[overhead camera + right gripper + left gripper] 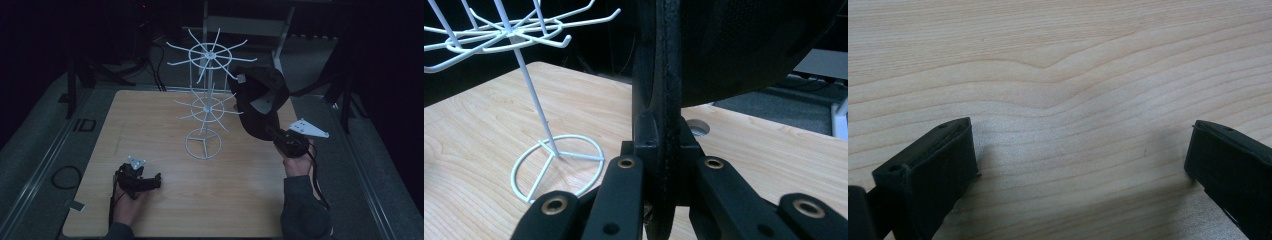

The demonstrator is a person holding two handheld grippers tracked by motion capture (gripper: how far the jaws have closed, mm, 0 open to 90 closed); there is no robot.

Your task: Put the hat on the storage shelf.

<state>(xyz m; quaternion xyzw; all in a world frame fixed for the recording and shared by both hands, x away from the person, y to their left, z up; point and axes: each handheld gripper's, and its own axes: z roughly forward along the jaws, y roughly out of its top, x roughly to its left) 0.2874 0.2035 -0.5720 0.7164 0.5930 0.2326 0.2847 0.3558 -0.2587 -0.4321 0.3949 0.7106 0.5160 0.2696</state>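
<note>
Most of what I see from the high view is a dark room: black surroundings, grey floor either side, cables trailing behind the table and a pale frame at the back; within it sits the wooden table point(165, 210), light-grained and bare across its near half. Next in size is the white wire rack point(206, 100), two tiers of radiating hooks on a thin post with a ring base standing on the table's middle (in the right gripper view its base ring lies to the left of my jaws); beside it, at its right, I hold up a black cap point(257, 100), lifted off the table and near the upper tier's hooks, whether it touches them I cannot tell. My right gripper point(280, 136) has its jaws clamped together on the cap's edge, which runs upright between them in the right gripper view; my left gripper point(155, 181) rests low at the table's near left, its jaws spread wide apart over bare wood with nothing between them.
</note>
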